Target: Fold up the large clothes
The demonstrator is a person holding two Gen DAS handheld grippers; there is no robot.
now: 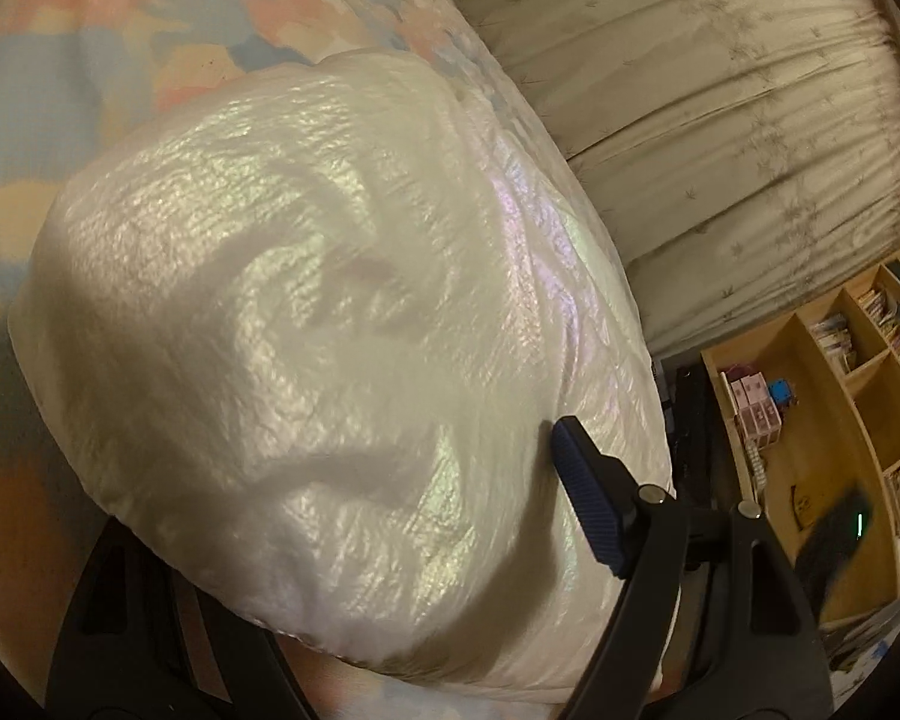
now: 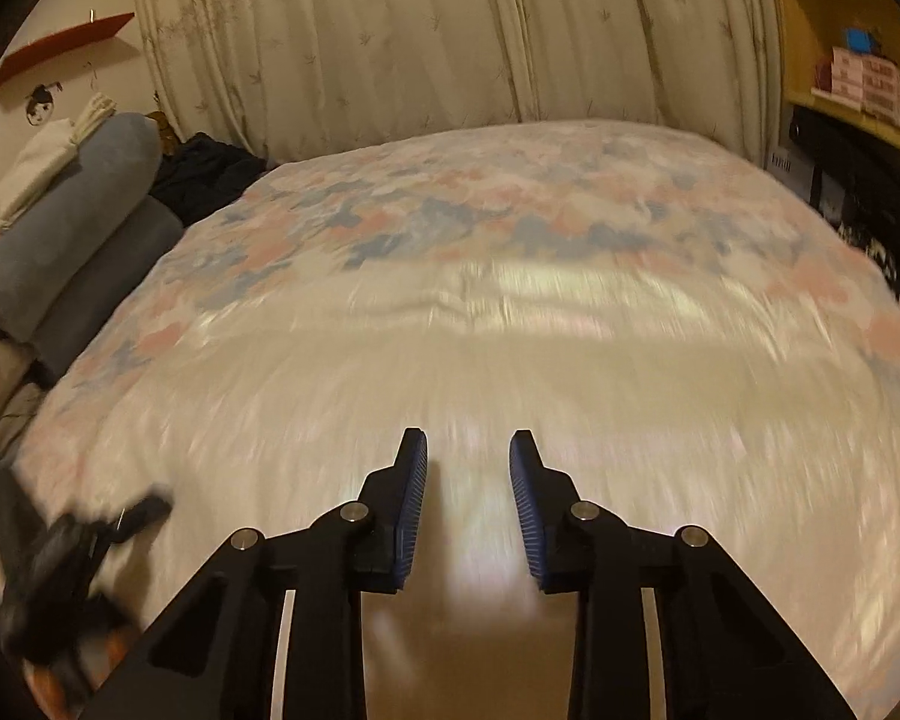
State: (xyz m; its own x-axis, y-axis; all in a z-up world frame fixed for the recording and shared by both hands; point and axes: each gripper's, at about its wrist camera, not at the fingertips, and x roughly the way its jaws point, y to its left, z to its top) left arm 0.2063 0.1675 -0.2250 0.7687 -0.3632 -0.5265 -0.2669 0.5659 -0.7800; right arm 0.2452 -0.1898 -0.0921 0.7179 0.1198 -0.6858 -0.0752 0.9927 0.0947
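A large shiny white garment (image 1: 306,312) lies spread on the bed's floral cover (image 1: 90,60). In the left wrist view the fabric bulges over the left gripper and hides its left finger; only the right blue-padded finger (image 1: 588,498) shows, pressed against the cloth, so I cannot tell how the jaws stand. In the right wrist view the same white garment (image 2: 570,372) covers the near half of the bed. My right gripper (image 2: 468,462) is open and empty just above it. The left gripper (image 2: 66,546) shows as a dark blur at the lower left.
Grey rolled bedding (image 2: 72,228) with white folded cloth and dark clothes (image 2: 204,174) lie at the bed's left end. Curtains (image 2: 450,30) hang behind. A wooden shelf unit (image 1: 840,420) with boxes stands right of the bed.
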